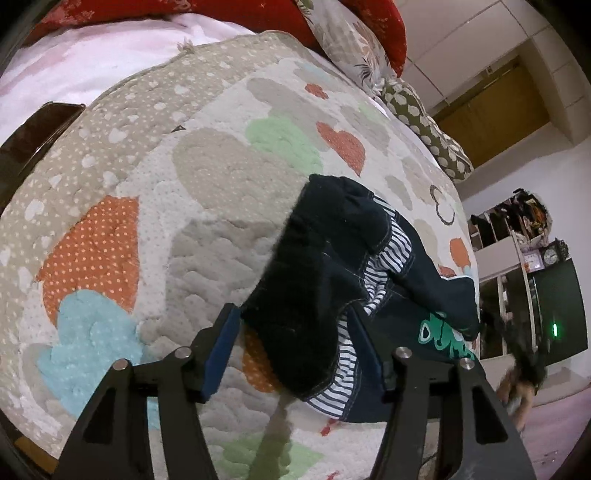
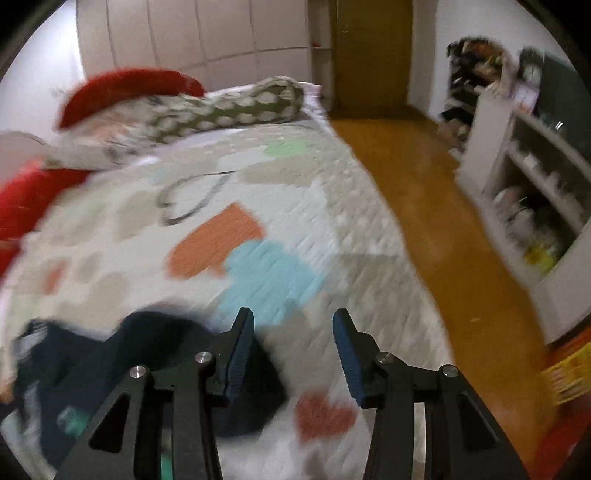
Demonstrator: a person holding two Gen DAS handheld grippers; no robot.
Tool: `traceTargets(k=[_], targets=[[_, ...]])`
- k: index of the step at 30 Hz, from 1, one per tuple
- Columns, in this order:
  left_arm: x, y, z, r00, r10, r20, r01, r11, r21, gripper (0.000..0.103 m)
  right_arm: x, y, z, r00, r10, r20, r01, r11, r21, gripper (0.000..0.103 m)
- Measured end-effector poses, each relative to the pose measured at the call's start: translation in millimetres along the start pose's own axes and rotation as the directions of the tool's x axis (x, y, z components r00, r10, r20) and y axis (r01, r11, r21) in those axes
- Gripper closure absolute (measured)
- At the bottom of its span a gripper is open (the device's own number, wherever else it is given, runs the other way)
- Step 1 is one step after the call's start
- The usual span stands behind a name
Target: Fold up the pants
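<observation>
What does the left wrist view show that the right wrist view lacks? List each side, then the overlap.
Left wrist only: the pants' striped lining, their green print, and a pink sheet past the quilt's edge. The left tongs stand open around the dark fabric.

Right wrist only: the wooden floor, white shelves, and the open right tongs over bare quilt, with the pants to their left.

Both: the heart quilt, dark pants, red pillow, dotted pillow.

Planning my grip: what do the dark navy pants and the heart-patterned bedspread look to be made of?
Dark navy pants: apparently soft cotton denim or twill, matte, with pale contrast stitching and striped knit lining. Heart-patterned bedspread: quilted cotton-like fabric, matte, puffy stitched texture.
</observation>
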State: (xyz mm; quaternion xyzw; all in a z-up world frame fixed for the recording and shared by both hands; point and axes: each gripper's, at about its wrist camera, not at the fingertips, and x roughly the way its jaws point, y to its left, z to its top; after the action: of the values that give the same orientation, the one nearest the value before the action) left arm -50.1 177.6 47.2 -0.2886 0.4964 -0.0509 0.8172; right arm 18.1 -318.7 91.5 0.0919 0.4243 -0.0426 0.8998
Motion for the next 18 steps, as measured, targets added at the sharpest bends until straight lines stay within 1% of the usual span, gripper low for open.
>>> traceTargets(k=[2,5,6,7,8,10,11,12,13,14,16,17,18], targets=[[2.3,1.4,-2.4,1.000,-0.014,-0.005,0.014,1.000,-0.015,0.042,-21.7,1.4,-27.3,0.993,0.117,-0.016,-0.118,0.992,-0.035,0.050],[6.4,0.7,-9.5,0.999,-0.024,-0.025,0.024,0.999,-0.031,0.042,-43.5,9.7,-67.9,0.975,0.221,-0.037,-0.223,0.971,-0.089,0.044],[7.1,0.1,-12.2,0.999,-0.022,-0.031,0.021,0.999,-0.031,0.042,-47.5,15.8,-80.4,0.973,0.228,-0.037,-0.231,0.967,-0.103,0.042],[7.1,-0.5,-14.9,0.999,-0.017,-0.035,0.016,0.999,-0.032,0.042,-49.1,19.5,-89.7,0.976,0.217,-0.030,-0.219,0.968,-0.125,0.039],[6.2,-0.7,-16.9,0.999,-0.014,-0.035,0.013,0.999,-0.034,0.042,-49.4,24.7,-99.7,0.983,0.181,-0.013,-0.181,0.971,-0.157,0.036],[1.8,0.3,-19.8,1.000,-0.006,-0.027,0.005,0.999,-0.045,0.042,-40.6,37.3,-118.4,0.996,0.086,0.023,-0.079,0.973,-0.218,0.036],[-0.7,1.1,-20.7,1.000,-0.004,-0.023,0.002,0.999,-0.050,0.042,-33.8,39.9,-123.1,0.997,0.078,-0.003,-0.076,0.971,-0.225,0.048],[-5.5,2.4,-21.2,1.000,-0.002,-0.014,0.001,0.998,-0.057,0.042,-28.6,33.4,-125.8,0.994,0.098,-0.046,-0.106,0.972,-0.209,0.069],[-8.6,3.2,-21.4,1.000,0.002,-0.007,-0.003,0.998,-0.058,0.040,-26.7,29.6,-124.4,0.986,0.141,-0.083,-0.153,0.975,-0.160,0.083],[-10.7,3.6,-20.6,1.000,0.010,-0.001,-0.011,0.998,-0.058,0.038,-30.3,21.7,-120.1,0.982,0.172,-0.076,-0.180,0.977,-0.112,0.084],[-11.9,4.3,-16.8,0.999,0.038,0.018,-0.037,0.998,-0.059,0.032,-42.6,1.9,-107.9,0.960,0.278,-0.031,-0.278,0.961,0.006,0.085],[-10.4,4.3,-15.1,0.999,0.047,0.020,-0.045,0.997,-0.059,0.031,-47.8,-7.8,-104.4,0.950,0.312,-0.007,-0.311,0.949,0.059,0.085],[-5.2,3.7,-11.9,0.998,0.061,0.018,-0.060,0.997,-0.054,0.030,-49.3,-15.5,-102.9,0.947,0.321,0.004,-0.320,0.942,0.102,0.085]])
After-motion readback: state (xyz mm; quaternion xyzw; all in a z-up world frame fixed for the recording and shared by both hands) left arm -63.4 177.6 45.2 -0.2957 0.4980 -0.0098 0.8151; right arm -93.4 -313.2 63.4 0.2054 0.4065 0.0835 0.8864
